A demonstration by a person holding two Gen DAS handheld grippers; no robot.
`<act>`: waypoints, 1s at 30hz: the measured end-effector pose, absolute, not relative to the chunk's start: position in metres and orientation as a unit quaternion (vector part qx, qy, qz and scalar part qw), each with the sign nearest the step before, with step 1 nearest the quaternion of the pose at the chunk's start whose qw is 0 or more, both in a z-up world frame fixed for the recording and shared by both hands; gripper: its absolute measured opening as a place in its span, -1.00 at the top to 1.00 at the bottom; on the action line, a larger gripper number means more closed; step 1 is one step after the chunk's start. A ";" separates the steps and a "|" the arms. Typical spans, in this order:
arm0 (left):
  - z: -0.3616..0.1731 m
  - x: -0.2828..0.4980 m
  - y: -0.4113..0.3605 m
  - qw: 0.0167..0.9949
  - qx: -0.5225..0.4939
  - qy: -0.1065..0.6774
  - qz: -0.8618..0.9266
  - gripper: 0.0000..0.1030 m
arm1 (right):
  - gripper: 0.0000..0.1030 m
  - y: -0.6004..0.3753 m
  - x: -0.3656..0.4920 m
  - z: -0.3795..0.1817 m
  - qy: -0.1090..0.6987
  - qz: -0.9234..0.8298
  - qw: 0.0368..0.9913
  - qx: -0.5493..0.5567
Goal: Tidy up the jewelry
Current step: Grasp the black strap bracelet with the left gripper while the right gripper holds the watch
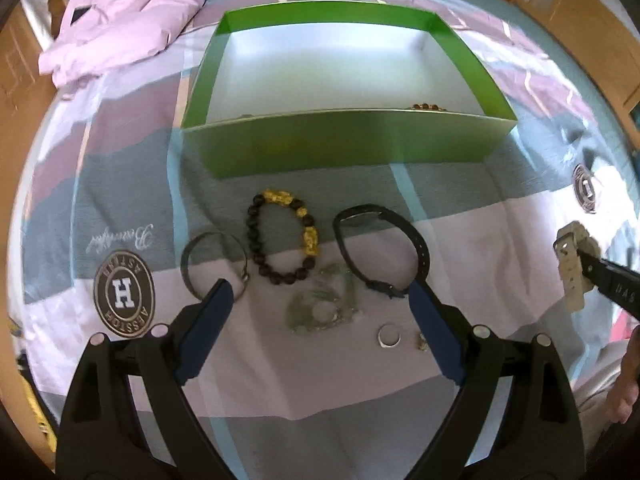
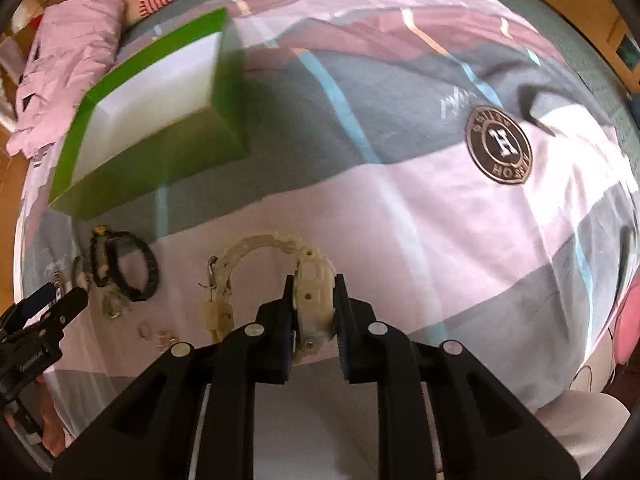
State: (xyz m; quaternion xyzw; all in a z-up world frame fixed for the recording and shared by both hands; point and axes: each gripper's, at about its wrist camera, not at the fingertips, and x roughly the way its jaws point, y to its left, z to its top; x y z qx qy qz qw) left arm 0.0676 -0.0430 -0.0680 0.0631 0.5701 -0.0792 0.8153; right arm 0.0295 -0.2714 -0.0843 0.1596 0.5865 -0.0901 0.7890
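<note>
My right gripper point(image 2: 314, 294) is shut on a cream watch point(image 2: 310, 280) and holds it above the bedsheet; the watch also shows at the right of the left wrist view point(image 1: 574, 264). My left gripper point(image 1: 320, 294) is open and empty over the loose jewelry: a black and gold bead bracelet point(image 1: 282, 236), a black strap watch point(image 1: 380, 244), a thin dark bangle point(image 1: 214, 264), a pale green jade piece point(image 1: 324, 306), a silver ring point(image 1: 389, 337) and a small earring point(image 1: 421, 343). The green box point(image 1: 344, 142) lies beyond, with a brown bead item point(image 1: 426, 106) inside.
A crumpled pink quilt point(image 1: 124, 12) lies at the far left of the bed. Round printed logos point(image 1: 124, 294) mark the striped sheet. Wooden furniture point(image 1: 580, 12) borders the bed. The left gripper shows at the left edge of the right wrist view point(image 2: 44, 320).
</note>
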 end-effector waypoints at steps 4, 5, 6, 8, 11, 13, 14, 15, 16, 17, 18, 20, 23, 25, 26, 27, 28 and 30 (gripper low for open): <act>-0.068 0.083 -0.065 0.818 0.084 0.565 -0.072 -0.65 | 0.65 -0.280 0.024 -0.090 0.594 -0.093 0.780 0.174; -0.071 0.088 -0.070 0.815 0.089 0.568 -0.075 -0.53 | 0.65 -0.281 0.024 -0.091 0.596 -0.085 0.779 0.176; -0.074 0.092 -0.076 0.810 0.100 0.572 -0.079 -0.47 | 0.65 -0.280 0.023 -0.091 0.597 -0.078 0.780 0.172; -0.084 0.104 -0.091 0.796 0.153 0.576 -0.105 -0.47 | 0.65 -0.277 0.024 -0.091 0.599 -0.067 0.779 0.170; -0.103 0.114 -0.103 0.777 0.233 0.577 -0.097 -0.43 | 0.65 -0.273 0.023 -0.089 0.601 -0.058 0.779 0.168; -0.109 0.121 -0.103 0.766 0.211 0.595 -0.119 -0.29 | 0.65 -0.269 0.024 -0.087 0.598 -0.058 0.785 0.152; -0.110 0.124 -0.102 0.763 0.202 0.601 -0.123 -0.11 | 0.65 -0.267 0.023 -0.085 0.596 -0.058 0.787 0.147; -0.112 0.127 -0.102 0.761 0.196 0.607 -0.120 0.09 | 0.65 -0.266 0.023 -0.085 0.596 -0.055 0.788 0.145; -0.114 0.128 -0.102 0.759 0.195 0.610 -0.118 0.21 | 0.65 -0.265 0.023 -0.084 0.597 -0.052 0.787 0.145; -0.117 0.128 -0.102 0.755 0.195 0.615 -0.117 0.43 | 0.65 -0.265 0.024 -0.085 0.599 -0.049 0.785 0.148; -0.120 0.129 -0.103 0.751 0.198 0.619 -0.113 0.52 | 0.65 -0.266 0.024 -0.087 0.601 -0.048 0.783 0.150; -0.124 0.130 -0.100 0.753 0.192 0.622 -0.098 0.65 | 0.65 -0.266 0.024 -0.089 0.605 -0.050 0.780 0.152; -0.118 0.130 -0.090 0.762 0.166 0.619 -0.093 0.79 | 0.65 -0.268 0.024 -0.092 0.608 -0.054 0.777 0.154; -0.111 0.129 -0.079 0.770 0.151 0.615 -0.079 0.79 | 0.65 -0.267 0.025 -0.092 0.608 -0.054 0.777 0.154; -0.106 0.128 -0.073 0.775 0.141 0.611 -0.073 0.80 | 0.65 -0.266 0.025 -0.092 0.607 -0.054 0.778 0.152; -0.102 0.127 -0.068 0.780 0.134 0.607 -0.072 0.80 | 0.65 -0.265 0.025 -0.092 0.607 -0.054 0.779 0.149; -0.095 0.123 -0.062 0.787 0.125 0.599 -0.072 0.80 | 0.65 -0.264 0.025 -0.092 0.607 -0.055 0.779 0.146; -0.084 0.115 -0.049 0.801 0.114 0.584 -0.065 0.80 | 0.65 -0.262 0.026 -0.095 0.610 -0.054 0.777 0.145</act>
